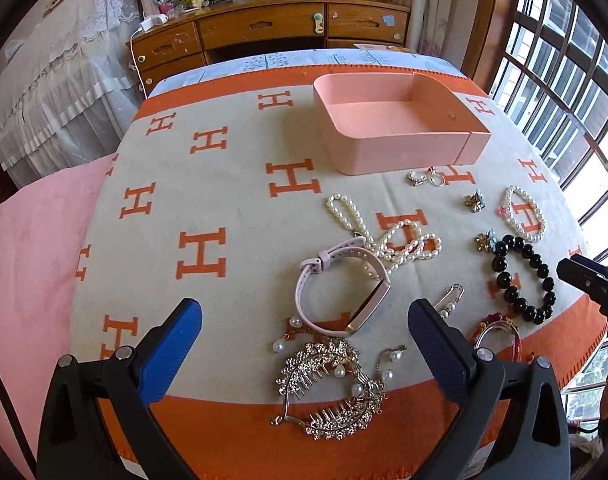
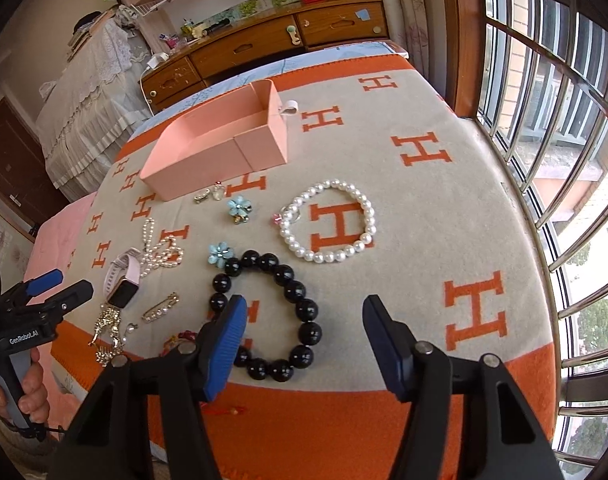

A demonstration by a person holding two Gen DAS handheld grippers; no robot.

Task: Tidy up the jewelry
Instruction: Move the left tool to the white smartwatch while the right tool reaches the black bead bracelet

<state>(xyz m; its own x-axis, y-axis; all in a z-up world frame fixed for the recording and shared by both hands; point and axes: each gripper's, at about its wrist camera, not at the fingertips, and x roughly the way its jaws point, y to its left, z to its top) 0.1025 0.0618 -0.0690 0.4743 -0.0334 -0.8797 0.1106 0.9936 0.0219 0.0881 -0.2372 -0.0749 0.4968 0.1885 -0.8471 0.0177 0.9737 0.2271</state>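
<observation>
An empty pink box [image 1: 395, 128] [image 2: 220, 144] stands at the far side of the blanket. Jewelry lies in front of it: a pink watch [image 1: 335, 284] [image 2: 122, 280], a pearl necklace [image 1: 383, 236] [image 2: 160, 252], a pearl bracelet [image 1: 525, 214] [image 2: 331, 222], a black bead bracelet [image 1: 521, 278] [image 2: 272, 312], a gold hair comb [image 1: 331, 388], two blue flower pieces [image 2: 238, 208] [image 2: 220, 254], small rings [image 1: 425, 178] and a pearl pin [image 2: 160, 308]. My left gripper [image 1: 304, 328] is open above the watch and comb. My right gripper [image 2: 304, 324] is open over the black bracelet.
An orange and beige blanket [image 1: 208, 216] covers the bed. A wooden desk with drawers [image 1: 264, 32] stands beyond it. A barred window [image 2: 551, 120] runs along the right edge. A pink cloth [image 1: 28, 248] lies at the left. A red bangle [image 1: 497, 334] lies near the front edge.
</observation>
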